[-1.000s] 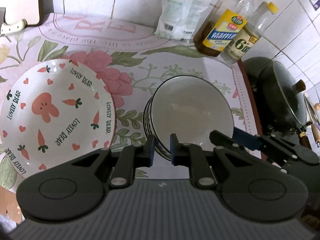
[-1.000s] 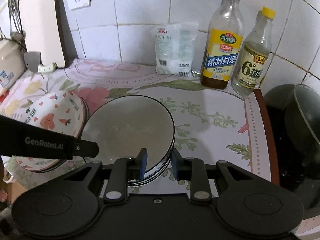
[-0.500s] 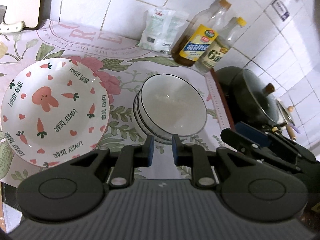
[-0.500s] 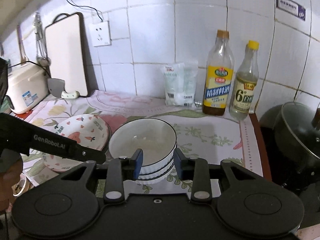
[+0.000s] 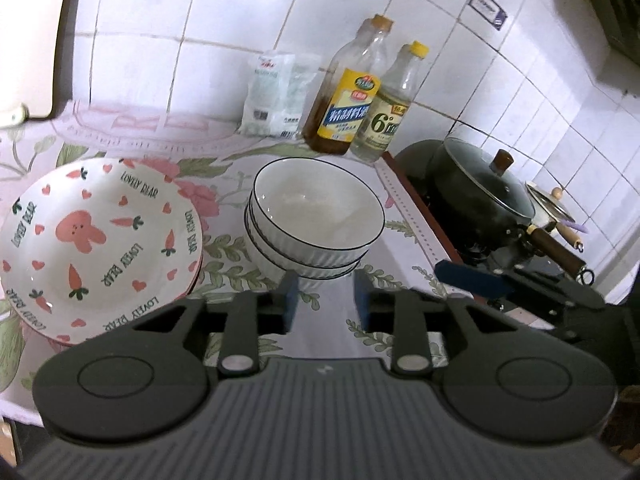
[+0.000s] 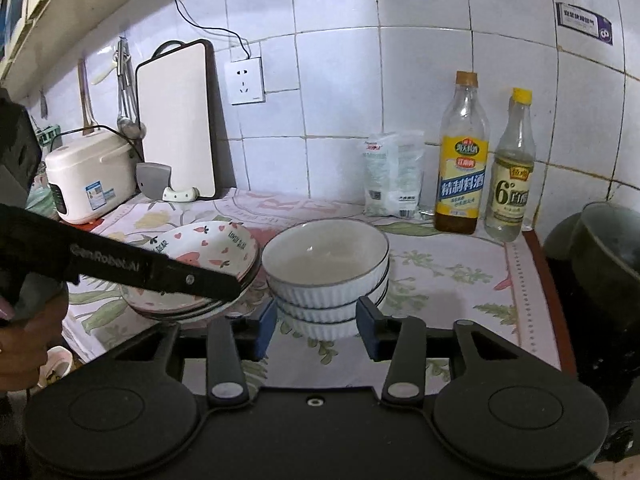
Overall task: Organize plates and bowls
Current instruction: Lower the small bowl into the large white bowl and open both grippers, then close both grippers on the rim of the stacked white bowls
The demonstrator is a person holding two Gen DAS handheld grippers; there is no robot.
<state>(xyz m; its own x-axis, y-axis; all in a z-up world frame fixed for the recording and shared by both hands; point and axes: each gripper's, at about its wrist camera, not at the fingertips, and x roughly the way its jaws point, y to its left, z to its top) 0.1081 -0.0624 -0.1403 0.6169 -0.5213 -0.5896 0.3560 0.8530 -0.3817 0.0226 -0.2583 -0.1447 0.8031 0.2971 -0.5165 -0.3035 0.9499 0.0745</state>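
White tile backs a counter under a pink floral cloth [image 5: 224,148], and you stand facing it with a tool in each hand. In the right wrist view, at about nine o'clock, a cream rice cooker [image 6: 90,176] sits against the wall, with a pale cutting board [image 6: 176,120] leaning upright beside it and a cleaver [image 6: 160,184] propped at the board's foot. Your left hand [image 6: 24,336] shows at the picture's left edge, gripping the handle of the left tool, whose black arm crosses in front of the plates.

Moving right, the stack of carrot-and-rabbit plates [image 5: 96,244] lies at nine o'clock in the left wrist view, flat on the cloth. Just beside it, toward the centre, stands the stack of white ribbed bowls [image 5: 316,216], nested upright; you might count three, though the lower rims are partly hidden.

Your left gripper [image 5: 324,300] hovers at six o'clock, just short of the bowls, its jaws opening with only cloth between the blue pads. Your right gripper [image 6: 316,324] sits likewise at six o'clock in its own view, its jaws opening wider, apart on either side of the lowest bowl's near side but pressing on nothing.

At twelve to one o'clock, a clear bag of white grains [image 6: 394,176], a yellow-labelled bottle [image 6: 462,160] and a yellow-capped bottle [image 6: 512,172] stand along the wall. At three o'clock a dark lidded pot [image 5: 484,196] rests on the stove.
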